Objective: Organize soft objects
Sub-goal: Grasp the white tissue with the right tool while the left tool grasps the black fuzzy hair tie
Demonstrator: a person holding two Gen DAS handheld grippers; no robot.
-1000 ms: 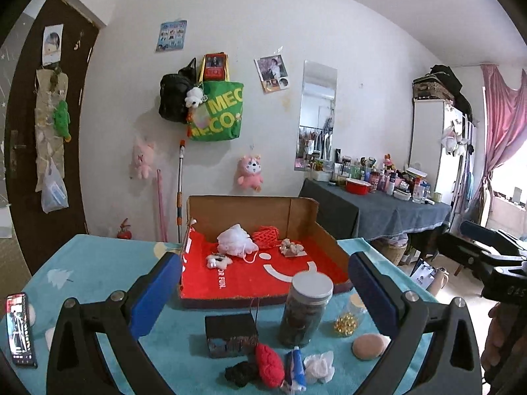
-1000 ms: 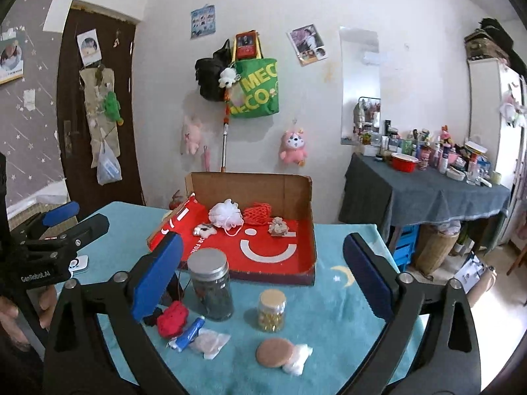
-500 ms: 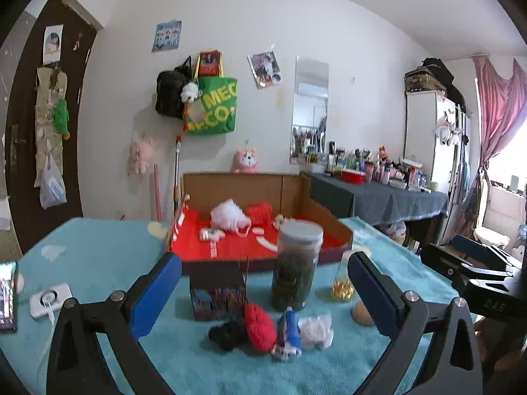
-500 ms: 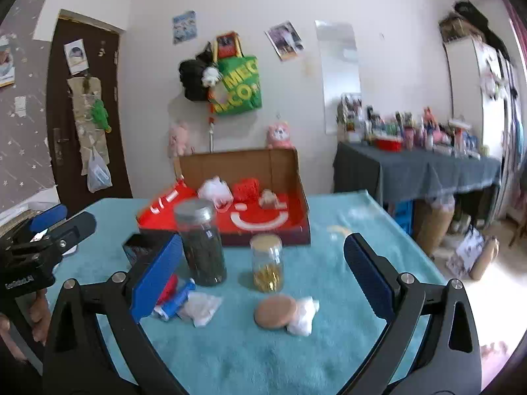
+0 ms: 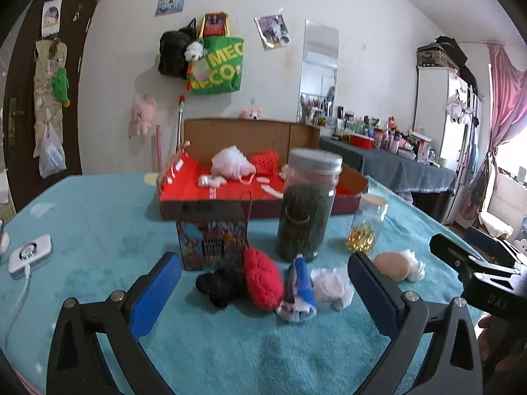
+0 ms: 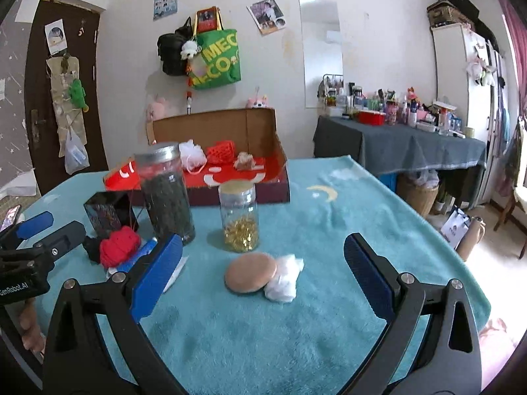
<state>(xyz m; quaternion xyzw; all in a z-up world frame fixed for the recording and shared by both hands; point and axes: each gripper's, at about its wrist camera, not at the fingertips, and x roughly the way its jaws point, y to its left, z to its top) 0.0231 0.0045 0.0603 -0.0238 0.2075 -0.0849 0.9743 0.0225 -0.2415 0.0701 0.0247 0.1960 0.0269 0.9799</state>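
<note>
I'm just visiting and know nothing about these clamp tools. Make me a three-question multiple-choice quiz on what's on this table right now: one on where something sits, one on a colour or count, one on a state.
1. Where does the round tan sponge puff lie?
A. inside the red-lined cardboard box
B. on the teal fleece tablecloth, in front of the small glass jar of golden capsules
C. on top of the tall jar

2. How many lidded glass jars stand on the table?
A. one
B. two
C. four

3. What state are the two blue-padded grippers in?
A. both open, holding nothing
B. both shut on toys
C. left shut, right open

Answers:
1 B: it lies on the cloth before the capsule jar, touching a white crumpled wad.
2 B: the tall dark-filled jar and the capsule jar.
3 A: the left gripper and right gripper both show wide gaps.
</note>
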